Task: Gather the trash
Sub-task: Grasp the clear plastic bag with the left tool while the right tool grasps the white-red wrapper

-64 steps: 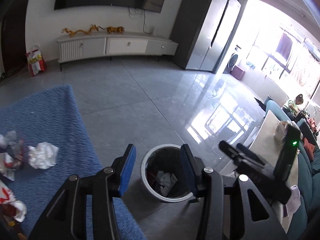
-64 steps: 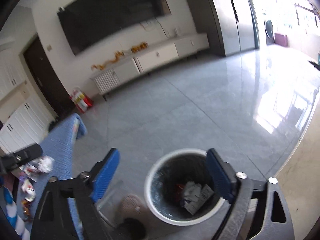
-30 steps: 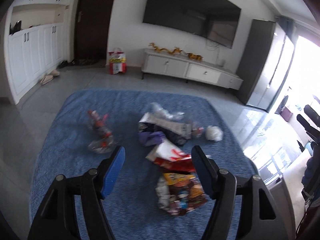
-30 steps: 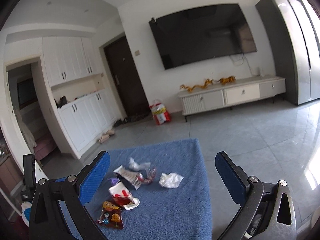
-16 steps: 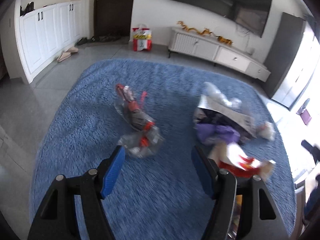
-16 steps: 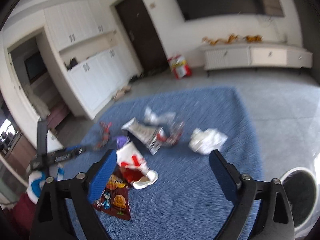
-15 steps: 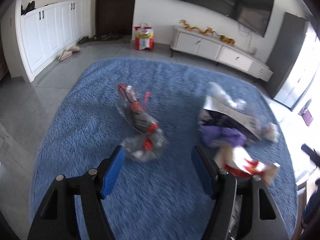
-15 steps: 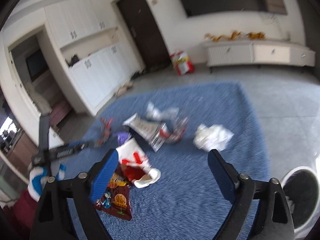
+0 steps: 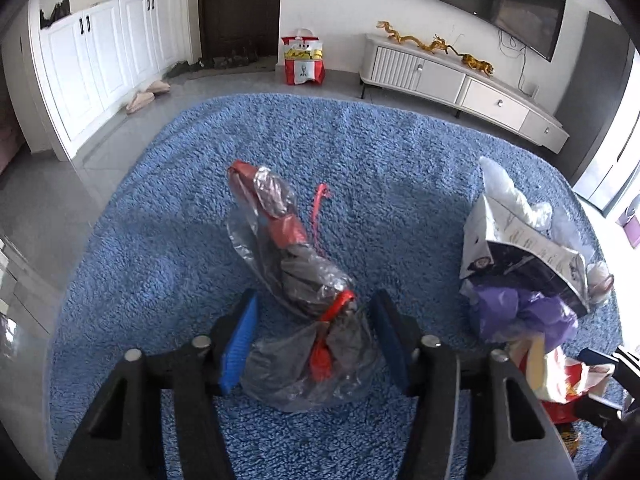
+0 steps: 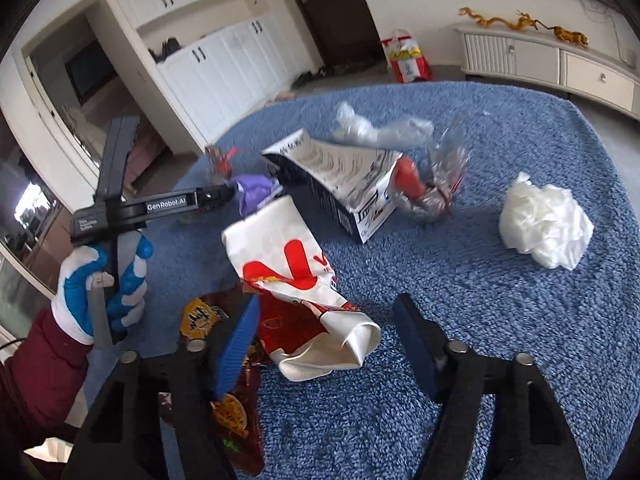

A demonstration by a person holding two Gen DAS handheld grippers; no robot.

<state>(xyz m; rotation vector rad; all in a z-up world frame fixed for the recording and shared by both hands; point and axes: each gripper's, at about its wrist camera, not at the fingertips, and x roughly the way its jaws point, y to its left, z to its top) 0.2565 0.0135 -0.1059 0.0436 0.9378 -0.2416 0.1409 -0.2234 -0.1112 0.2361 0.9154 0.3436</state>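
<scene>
Trash lies scattered on a blue shag rug [image 9: 168, 220]. My left gripper [image 9: 314, 342] is open, its jaws either side of a clear plastic bag with red strings [image 9: 304, 312]. My right gripper [image 10: 326, 344] is open, its jaws around a crumpled white and red paper bag [image 10: 296, 276]. A torn black and white box [image 10: 340, 178] lies beyond it, also in the left wrist view [image 9: 524, 256]. A purple wad [image 9: 520, 316], a white crumpled tissue [image 10: 544, 224], a clear wrapper [image 10: 380, 128] and a dark snack packet [image 10: 224, 396] lie around.
A white TV cabinet [image 9: 460, 80] stands along the far wall, with a red and white shopping bag [image 9: 302, 62] beside a dark door. White cupboards [image 9: 100, 60] line the left wall. Grey tile floor surrounds the rug. My gloved left hand [image 10: 100, 280] holds the other gripper at left.
Both grippers have turned away from the bin and come down to the rug. The left now straddles the clear plastic bag; the right has closed in on the white and red paper bag.
</scene>
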